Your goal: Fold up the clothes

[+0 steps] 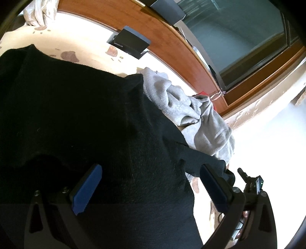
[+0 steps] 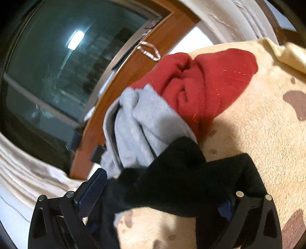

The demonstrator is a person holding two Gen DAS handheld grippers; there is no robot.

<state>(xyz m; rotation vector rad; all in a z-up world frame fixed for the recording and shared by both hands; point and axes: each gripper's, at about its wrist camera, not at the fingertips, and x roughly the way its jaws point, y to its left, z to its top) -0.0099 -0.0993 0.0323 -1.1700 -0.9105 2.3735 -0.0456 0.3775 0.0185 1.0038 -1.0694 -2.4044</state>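
A black knit garment (image 1: 80, 122) lies spread over a cream blanket with brown spots (image 1: 89, 55). My left gripper (image 1: 151, 180) hovers over it with jaws wide open, blue pads (image 1: 87, 188) on either side of the cloth. In the right wrist view, a black sleeve (image 2: 183, 172) drapes across my right gripper (image 2: 162, 191), whose jaws are also wide apart. A crumpled grey garment (image 1: 193, 113) lies beside the black one and also shows in the right wrist view (image 2: 137, 128), with a red garment (image 2: 202, 82) behind it.
A wooden window frame (image 1: 156, 32) with dark glass (image 2: 57, 67) runs along the bed's far side. A black box (image 1: 130, 42) rests on the blanket near the frame. A pale cloth (image 1: 38, 13) lies at the far corner. The blanket also shows in the right wrist view (image 2: 267, 134).
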